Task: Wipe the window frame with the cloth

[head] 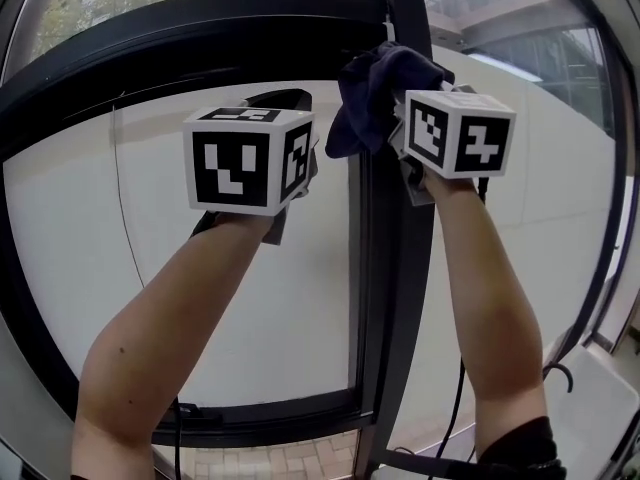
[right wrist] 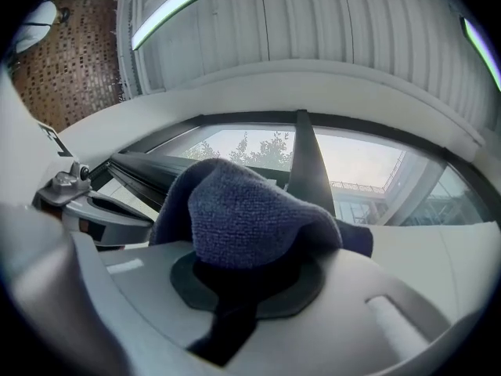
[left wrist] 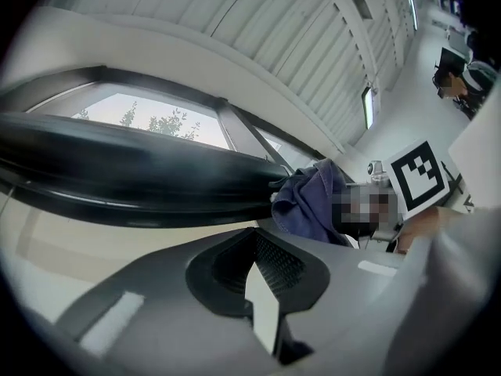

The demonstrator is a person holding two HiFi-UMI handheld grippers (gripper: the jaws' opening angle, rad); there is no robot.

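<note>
White-and-black marker cubes (head: 245, 158), 2 in all, cap the 2 claws, which are raised on 2 bare forearms (head: 170, 348). The left claw (left wrist: 260, 276) is released: only a thin slit shows between its jaws, with nothing in it. It hovers just beside the curved black top bar of the window frame (head: 395, 268). The right claw (right wrist: 249, 276) is clenched on 1 dark-blue terry cloth (right wrist: 243, 210). The cloth bunches above the jaws and lies against the frame's upright post, near its top. 1 black cable (head: 455, 418) hangs below the right forearm. 2 glass panes (head: 290, 298) flank the post, with trees (right wrist: 262, 149) beyond.
</note>
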